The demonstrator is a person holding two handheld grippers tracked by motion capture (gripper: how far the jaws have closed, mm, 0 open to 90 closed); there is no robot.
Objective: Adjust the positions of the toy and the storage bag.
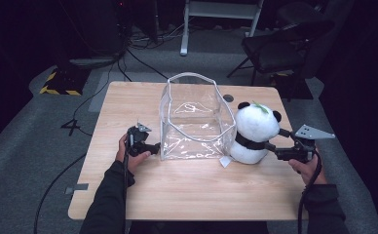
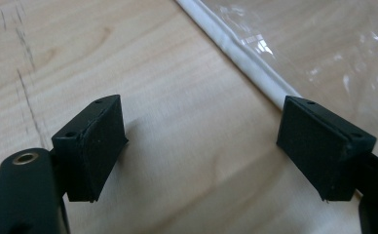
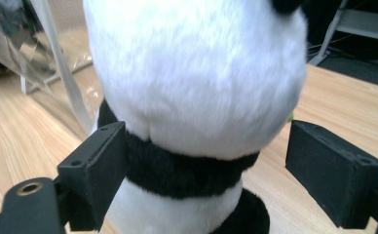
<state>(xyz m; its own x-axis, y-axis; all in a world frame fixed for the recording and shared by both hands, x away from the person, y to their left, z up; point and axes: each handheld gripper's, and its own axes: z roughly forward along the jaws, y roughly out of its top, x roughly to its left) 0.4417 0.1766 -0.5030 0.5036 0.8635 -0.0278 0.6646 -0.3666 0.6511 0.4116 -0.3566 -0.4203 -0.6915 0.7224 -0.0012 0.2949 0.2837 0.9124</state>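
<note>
A plush panda (image 1: 253, 132) sits upright on the wooden table (image 1: 187, 190), toward its right edge and about midway between the near and far edges, its left flank touching the right wall of a clear plastic bag (image 1: 195, 117) that stands open-topped at the middle of the tabletop. The right gripper (image 1: 278, 145) reaches in level from the right edge, its jaws spread around the panda's black neck band; in the right gripper view the panda (image 3: 197, 87) stands between the pads (image 3: 99, 170), one pad close against the band and the other well apart from the fur, so the toy is bracketed but not clamped. A grey three-cornered plate (image 1: 313, 132) rides on top of that gripper. On the bag's other side, the left gripper (image 1: 148, 146) lies low near the bag's near left corner. The left gripper view shows its jaws wide apart with bare wood between them, one pad (image 2: 323, 146) just beside the bag's white bottom seam (image 2: 245, 58).
</note>
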